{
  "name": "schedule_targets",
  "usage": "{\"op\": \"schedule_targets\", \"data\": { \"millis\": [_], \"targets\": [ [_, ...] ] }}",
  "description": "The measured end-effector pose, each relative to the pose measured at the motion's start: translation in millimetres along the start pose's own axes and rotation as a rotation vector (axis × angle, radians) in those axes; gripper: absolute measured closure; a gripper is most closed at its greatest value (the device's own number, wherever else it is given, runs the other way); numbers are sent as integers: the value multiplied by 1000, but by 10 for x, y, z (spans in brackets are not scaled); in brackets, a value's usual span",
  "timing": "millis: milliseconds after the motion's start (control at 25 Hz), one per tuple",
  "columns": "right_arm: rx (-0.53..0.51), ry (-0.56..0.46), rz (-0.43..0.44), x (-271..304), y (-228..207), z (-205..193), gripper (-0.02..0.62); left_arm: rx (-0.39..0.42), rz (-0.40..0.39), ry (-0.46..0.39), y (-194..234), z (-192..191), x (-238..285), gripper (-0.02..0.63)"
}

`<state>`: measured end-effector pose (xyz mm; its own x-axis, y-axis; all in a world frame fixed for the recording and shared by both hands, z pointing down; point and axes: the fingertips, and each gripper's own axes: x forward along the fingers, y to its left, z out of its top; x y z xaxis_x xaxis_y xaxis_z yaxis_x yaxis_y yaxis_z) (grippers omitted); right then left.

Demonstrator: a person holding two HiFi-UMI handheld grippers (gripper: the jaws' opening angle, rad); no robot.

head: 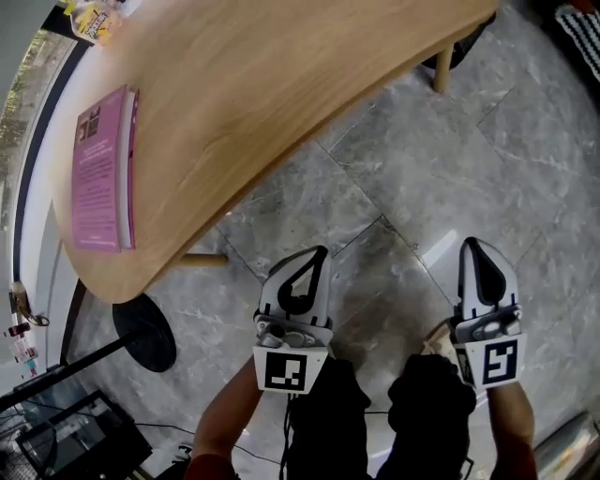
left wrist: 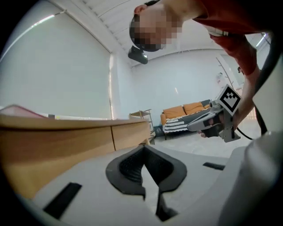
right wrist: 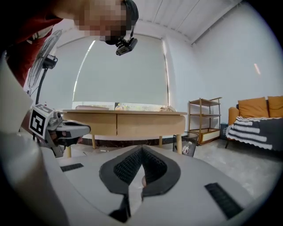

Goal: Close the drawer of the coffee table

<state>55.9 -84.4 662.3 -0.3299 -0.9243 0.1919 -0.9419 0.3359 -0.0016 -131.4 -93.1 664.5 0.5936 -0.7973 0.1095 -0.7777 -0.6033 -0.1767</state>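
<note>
Left tongs (head: 322, 251) and right tongs (head: 469, 242) closed; print on pink book (head: 101, 169) illegible

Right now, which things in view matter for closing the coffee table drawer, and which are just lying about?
Job: coffee table, its drawer fronts, left gripper, right gripper (both shut, empty).
Lying about: pink book on the tabletop, yellow packet, fan base, waste bin, shelf unit, orange sofa.

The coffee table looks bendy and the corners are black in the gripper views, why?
Left gripper view: the wide-angle lens bows the coffee table along its edge and darkens the corners. Right gripper view: the same curving, plus a washed-out bright window. Head view: white glare on the floor.
</note>
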Motion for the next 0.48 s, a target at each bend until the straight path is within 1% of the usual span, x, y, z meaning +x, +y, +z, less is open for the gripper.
{"op": "schedule_targets", "data": {
  "millis": [80, 200, 360, 480],
  "targets": [
    [15, -19, 18, -85, 57, 435, 598, -30, 17, 23, 68, 366, -72, 600],
    [41, 25, 14, -257, 112, 1066, 598, -87, 46, 50, 203, 1018, -221, 600],
    [71, 53, -28, -511, 126, 2005, 598, -151, 106, 67, 433, 2006, -429, 600],
    [83, 60, -49, -697, 160, 2752, 598, -222, 177, 62, 643, 2801, -605, 600]
  ]
}}
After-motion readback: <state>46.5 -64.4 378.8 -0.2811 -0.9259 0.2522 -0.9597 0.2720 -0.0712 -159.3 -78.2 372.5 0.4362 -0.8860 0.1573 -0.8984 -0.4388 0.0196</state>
